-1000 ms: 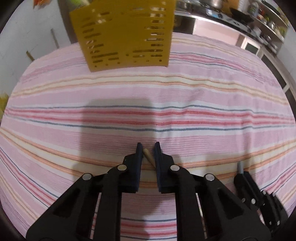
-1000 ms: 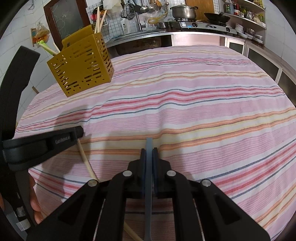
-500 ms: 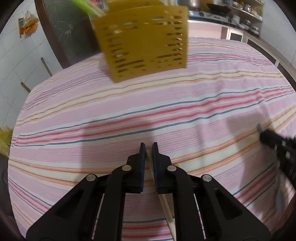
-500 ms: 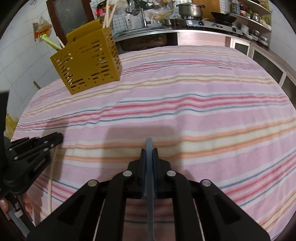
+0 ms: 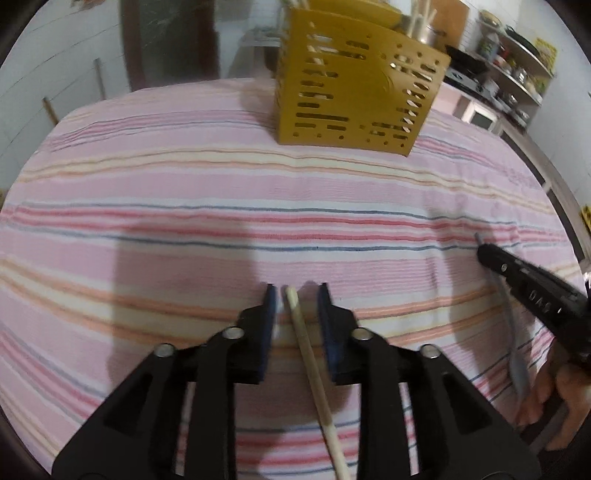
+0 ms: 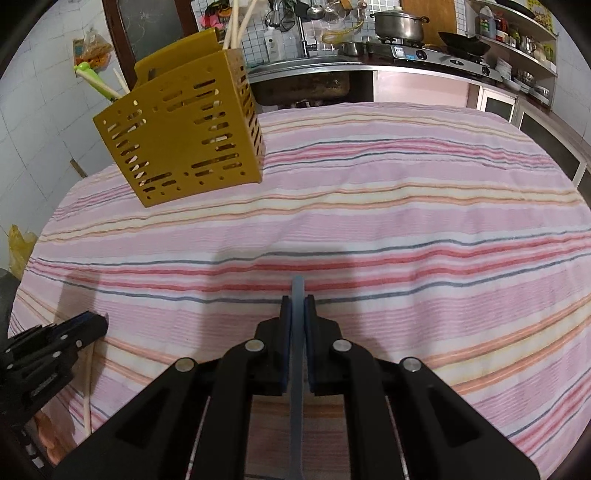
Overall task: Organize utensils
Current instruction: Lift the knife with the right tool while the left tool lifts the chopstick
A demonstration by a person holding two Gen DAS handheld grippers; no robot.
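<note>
Chopstick: a pale wooden chopstick [image 5: 308,354] lies between the pads of my left claw [image 5: 294,295], its tip just past the pad ends; there is a gap on either side, so the pads are not pressing it.
Left claw: my jaws have just been opening and now stand spread apart, with the chopstick loose between them, over the striped cloth [image 5: 184,206].
Right claw: my right claw [image 6: 297,300] is pressed together on a thin blue-grey utensil handle [image 6: 297,369], which pokes out past the pad tips.
Same utensil, left view: it hangs down from the right claw at the right edge; its lower end is blurred.
Holder: the yellow slotted utensil holder [image 6: 184,136] stands on the far part of the surface, well apart from both claws, with pale sticks and a green-handled piece rising from its top.
Surface: covered by the pink striped cloth, kitchen worktop with pot [image 6: 399,24] behind it.
</note>
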